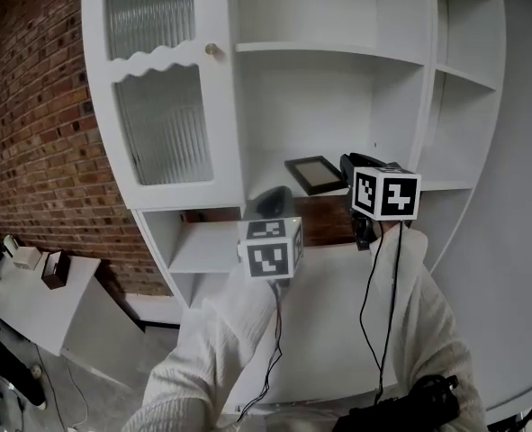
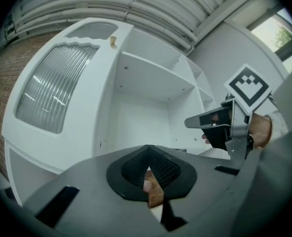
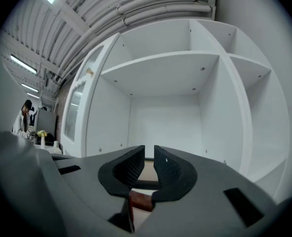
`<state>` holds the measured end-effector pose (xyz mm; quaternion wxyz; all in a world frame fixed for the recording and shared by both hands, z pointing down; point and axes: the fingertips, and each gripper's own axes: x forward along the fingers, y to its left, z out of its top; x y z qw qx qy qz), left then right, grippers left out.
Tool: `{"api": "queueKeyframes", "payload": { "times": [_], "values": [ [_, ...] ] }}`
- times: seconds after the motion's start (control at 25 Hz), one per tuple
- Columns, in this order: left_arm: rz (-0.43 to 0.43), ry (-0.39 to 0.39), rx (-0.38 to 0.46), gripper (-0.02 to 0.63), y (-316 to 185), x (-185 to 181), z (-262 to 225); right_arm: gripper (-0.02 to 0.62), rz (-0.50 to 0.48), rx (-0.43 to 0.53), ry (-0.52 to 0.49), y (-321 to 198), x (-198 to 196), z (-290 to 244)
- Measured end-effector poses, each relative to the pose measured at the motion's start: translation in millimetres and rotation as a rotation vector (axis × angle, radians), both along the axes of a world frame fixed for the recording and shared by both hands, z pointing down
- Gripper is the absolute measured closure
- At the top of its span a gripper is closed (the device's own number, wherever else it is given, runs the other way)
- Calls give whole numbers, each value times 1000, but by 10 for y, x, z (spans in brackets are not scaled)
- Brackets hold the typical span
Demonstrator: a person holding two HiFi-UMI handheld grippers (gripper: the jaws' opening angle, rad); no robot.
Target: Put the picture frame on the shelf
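Frame (image 1: pixel 315 174) lies flat on shelf (image 1: pixel 324 194), so placing looks done. My right claw (image 1: pixel 354 164) is just beside it, jaws a narrow slit apart and gripping nothing, so frame rests on its own. My left claw (image 1: pixel 273 202) is pinched closed, empty, parked lower out of the way.

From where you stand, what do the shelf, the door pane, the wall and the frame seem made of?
Shelf: white painted wood or board, matte, with small peg holes.
Door pane: ribbed translucent glass, judging by its vertical flutes.
Wall: red brick, with mortar lines showing.
Frame: dark and smooth; wood or plastic, I cannot tell.
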<state>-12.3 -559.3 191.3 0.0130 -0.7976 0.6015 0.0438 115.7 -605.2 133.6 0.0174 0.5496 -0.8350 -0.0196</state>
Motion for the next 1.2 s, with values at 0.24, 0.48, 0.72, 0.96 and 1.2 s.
{"api": "queueKeyframes", "payload": {
  "times": [0.24, 0.48, 0.72, 0.96, 1.2],
  "values": [
    [61, 23, -53, 607, 339, 52, 458, 539, 43, -23, -17, 508, 5, 509],
    [81, 56, -145, 606, 718, -24, 981, 554, 104, -74, -69, 997, -42, 1155],
    [79, 84, -253, 606, 1004, -133, 1521, 555, 112, -184, -160, 1329, -214, 1797],
    [61, 104, -317, 606, 1187, -220, 1916, 557, 106, -285, -192, 1578, -209, 2311],
    [33, 100, -359, 606, 1384, -195, 2158, 568, 59, -354, -208, 1775, -184, 2667]
  ]
}}
